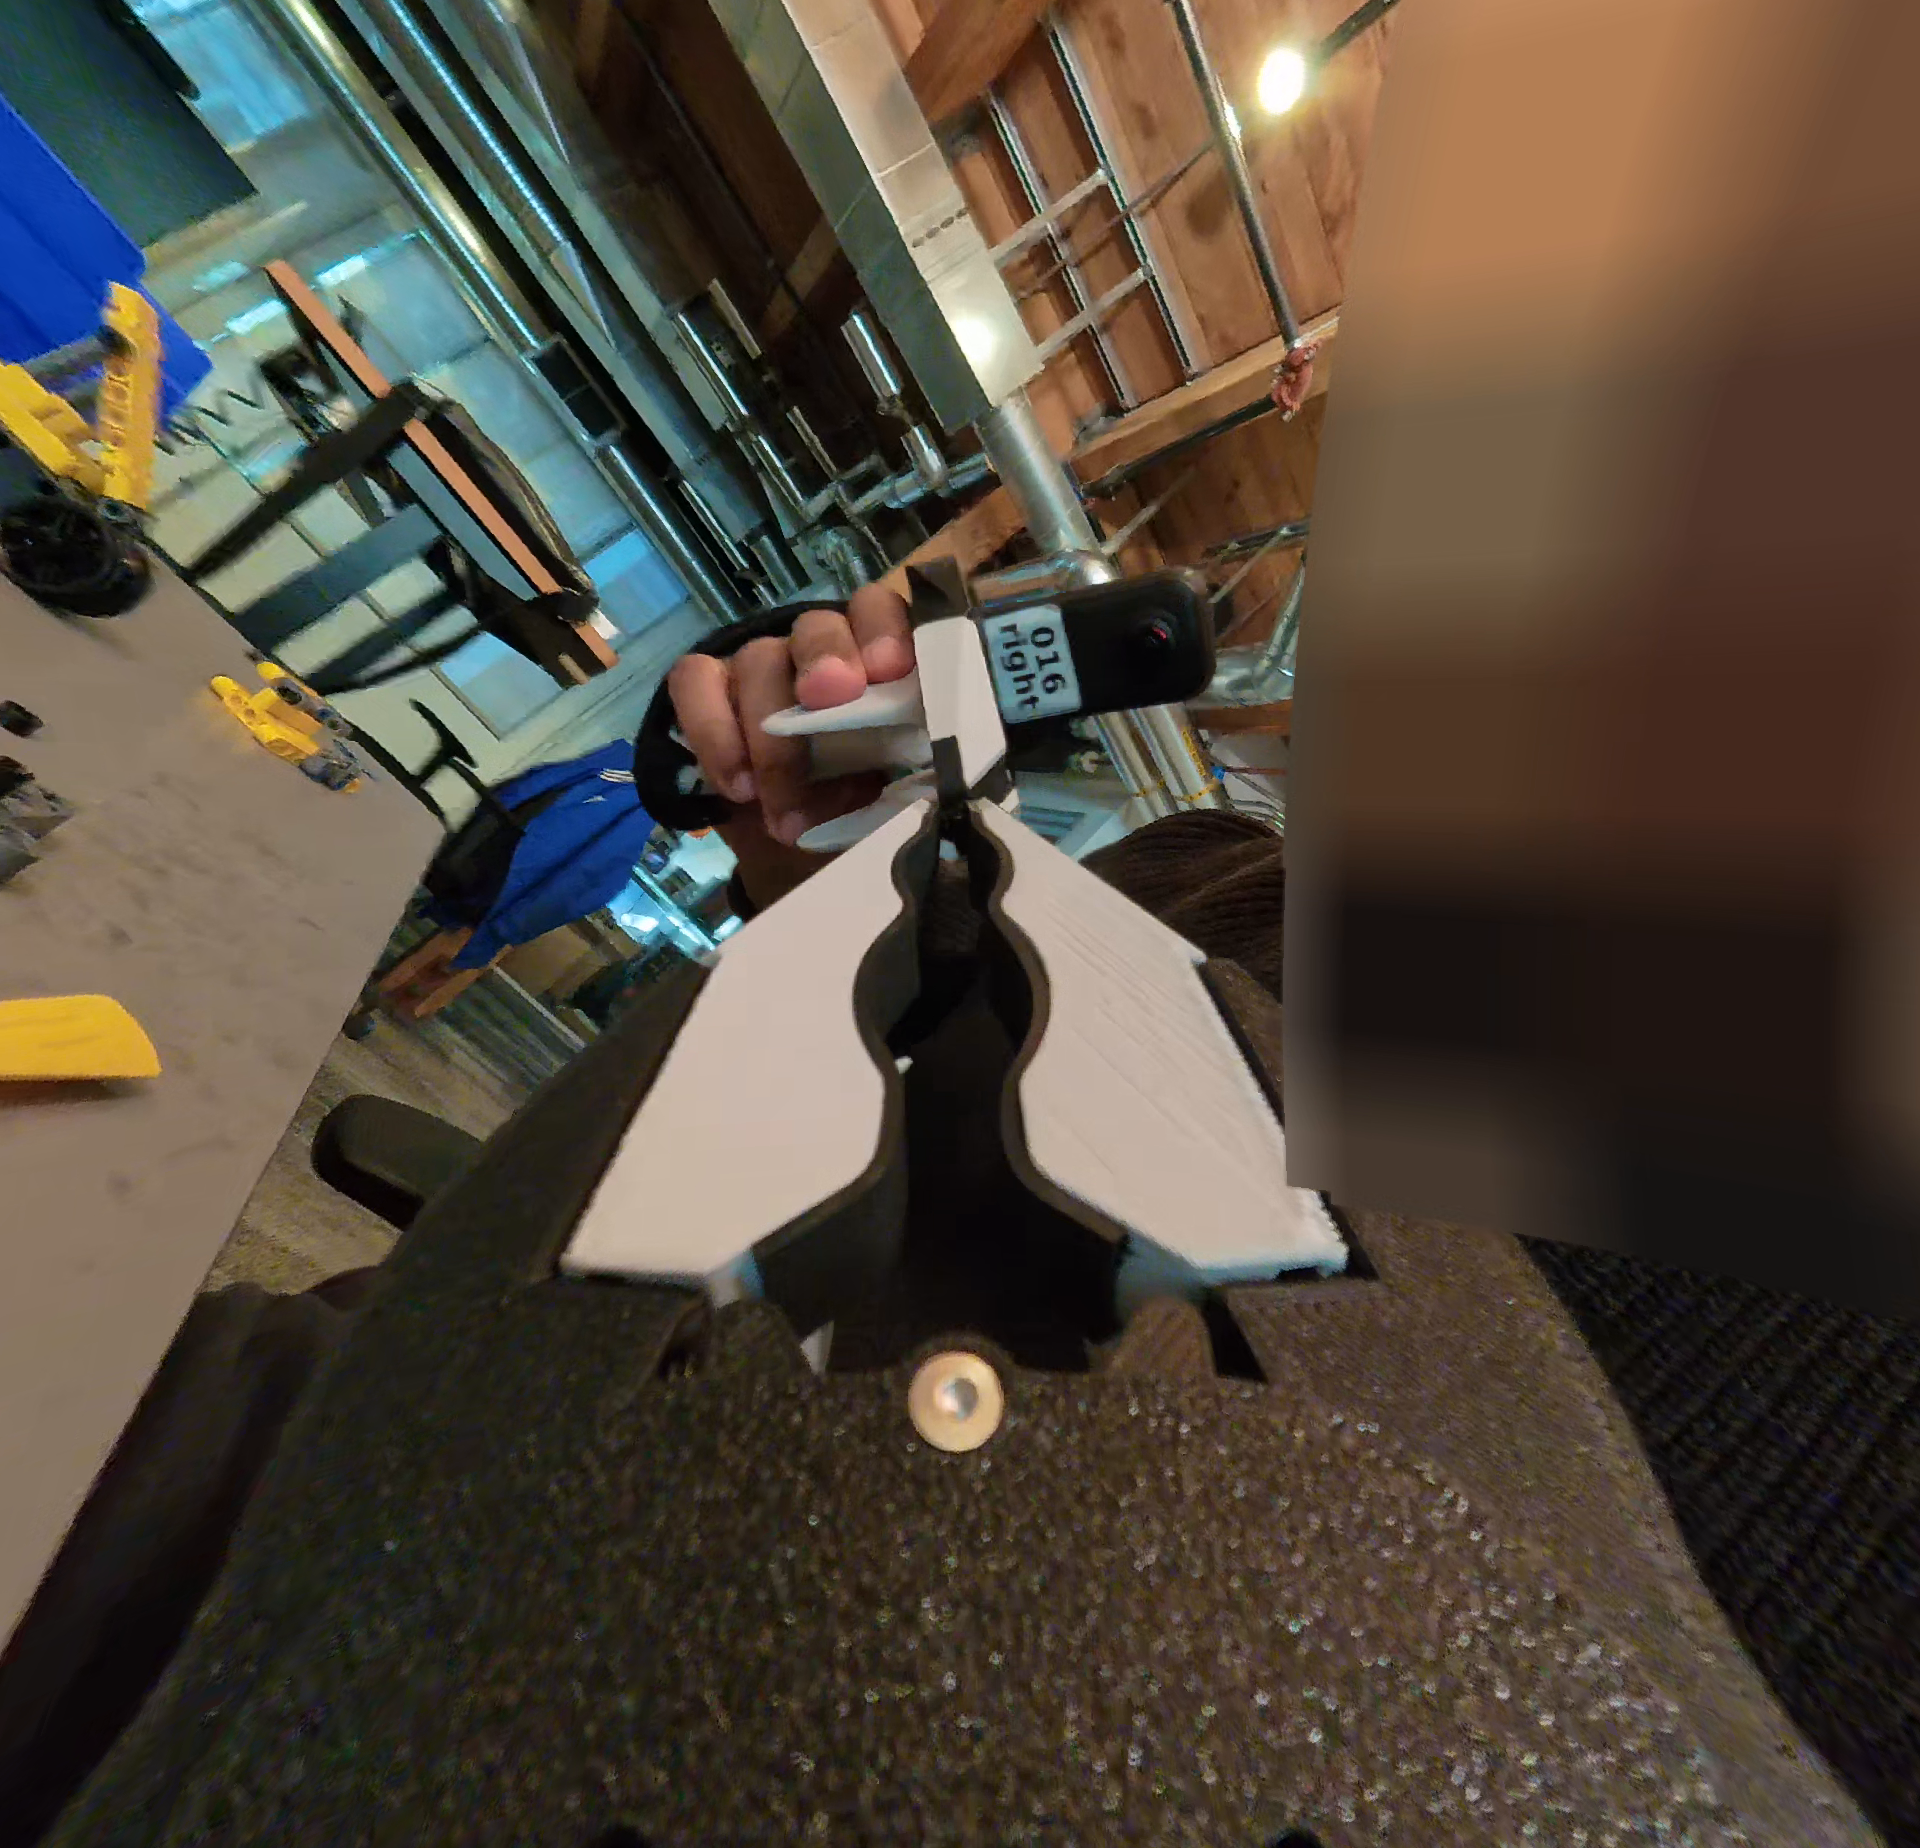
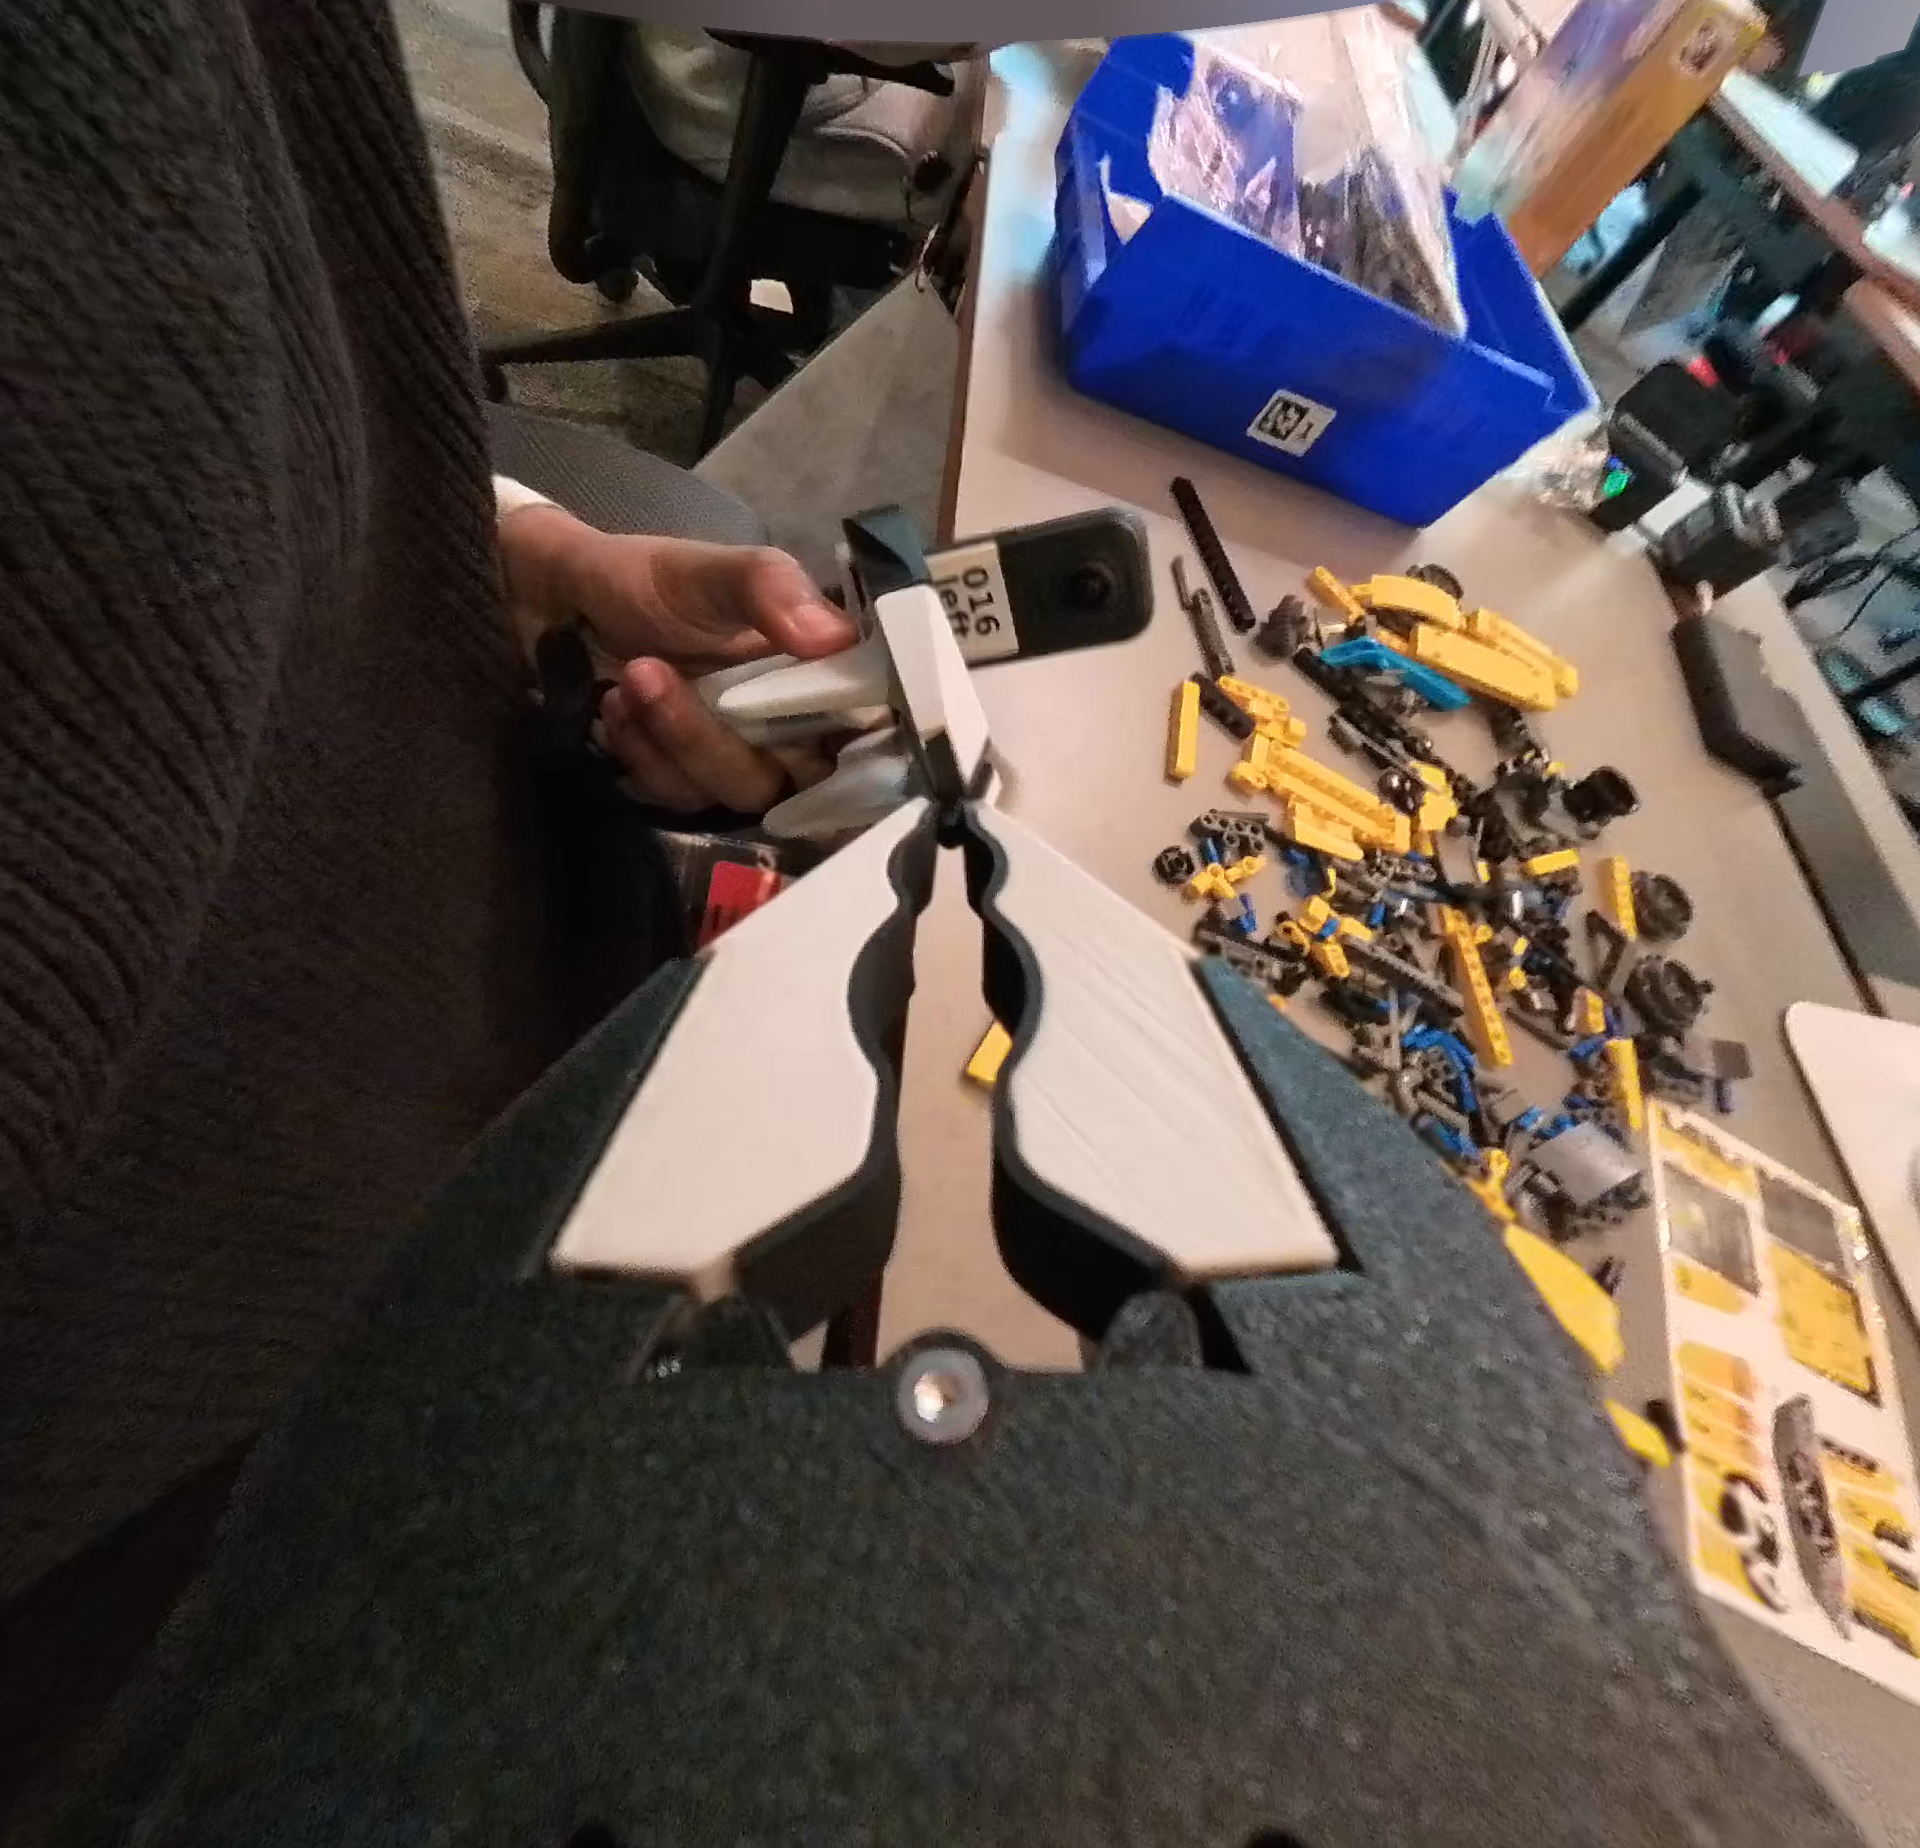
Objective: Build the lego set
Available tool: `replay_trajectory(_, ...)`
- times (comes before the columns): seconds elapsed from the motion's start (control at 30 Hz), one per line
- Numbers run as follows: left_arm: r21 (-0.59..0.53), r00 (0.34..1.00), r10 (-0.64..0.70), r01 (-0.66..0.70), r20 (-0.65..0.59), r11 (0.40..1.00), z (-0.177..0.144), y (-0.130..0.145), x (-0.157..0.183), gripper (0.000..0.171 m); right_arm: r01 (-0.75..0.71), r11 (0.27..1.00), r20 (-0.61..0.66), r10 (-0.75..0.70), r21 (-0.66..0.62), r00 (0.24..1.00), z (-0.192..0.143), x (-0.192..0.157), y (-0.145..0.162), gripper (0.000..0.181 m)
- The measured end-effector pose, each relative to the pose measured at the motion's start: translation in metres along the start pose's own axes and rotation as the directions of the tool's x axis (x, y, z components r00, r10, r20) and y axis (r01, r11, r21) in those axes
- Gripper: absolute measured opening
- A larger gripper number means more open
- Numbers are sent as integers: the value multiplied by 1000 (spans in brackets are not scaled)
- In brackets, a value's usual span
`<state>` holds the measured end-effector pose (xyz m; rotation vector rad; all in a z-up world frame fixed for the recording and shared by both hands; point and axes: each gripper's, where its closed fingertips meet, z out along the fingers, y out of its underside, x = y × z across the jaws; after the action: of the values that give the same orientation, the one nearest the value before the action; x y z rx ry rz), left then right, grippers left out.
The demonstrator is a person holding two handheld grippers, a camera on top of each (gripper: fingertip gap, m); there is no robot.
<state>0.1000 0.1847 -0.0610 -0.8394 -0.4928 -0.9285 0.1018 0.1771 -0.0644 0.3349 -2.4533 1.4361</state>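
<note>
My left gripper (image 1: 951,816) and right gripper (image 2: 948,824) point at each other, tip to tip, in the air at the table's edge in front of a person in a dark sweater. Both sets of jaws are closed to a sliver. I cannot tell whether a small dark part is pinched where the tips meet. The right gripper shows in the left wrist view (image 1: 954,775), held by a hand (image 1: 790,718). The left gripper shows in the right wrist view (image 2: 951,785), also held by a hand (image 2: 686,645). A loose yellow brick (image 2: 987,1053) lies on the table below the right gripper.
A pile of yellow, black and blue building bricks (image 2: 1434,863) lies on the grey table (image 2: 1081,718). A blue bin (image 2: 1247,344) holding bags stands behind it. A printed instruction sheet (image 2: 1787,1383) lies at the right. A yellow panel (image 1: 62,1038) and small yellow parts (image 1: 281,718) lie on the table. Less than 4 cm separates the two grippers' tips. The loose yellow brick (image 2: 987,1053) is about equally far from each gripper, around 12 cm.
</note>
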Motion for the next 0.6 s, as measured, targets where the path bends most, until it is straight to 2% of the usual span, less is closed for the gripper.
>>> replay_trajectory(0.03,20,999,23,-24,44,1000,-2,-3,-5,6,-28,999,-1,28,-17,1000,0,3,3,3)
replay_trajectory(0.07,39,991,65,-70,121,997,-5,-8,-13,10,-60,997,-13,59,-40,998,0,9,7,3)
replay_trajectory(0.13,40,928,191,-215,320,976,-19,-19,-30,21,-141,984,-67,134,-112,989,-2,28,24,3)
replay_trajectory(0.2,16,861,293,-330,415,944,-30,-30,-30,21,-256,934,-115,234,-249,966,-6,48,58,3)
replay_trajectory(0.27,-12,804,362,-405,472,914,-37,-38,-28,22,-344,847,-154,307,-406,939,-8,59,96,2)
replay_trajectory(0.33,-39,763,398,-442,509,896,-42,-40,-30,21,-367,770,-146,344,-521,928,-8,59,121,2)
replay_trajectory(0.4,-50,754,405,-446,517,894,-43,-40,-32,22,-346,715,-115,352,-607,929,-4,55,136,2)
replay_trajectory(0.6,-56,757,401,-437,516,898,-48,-41,-34,21,-265,656,-21,354,-707,935,8,45,146,2)
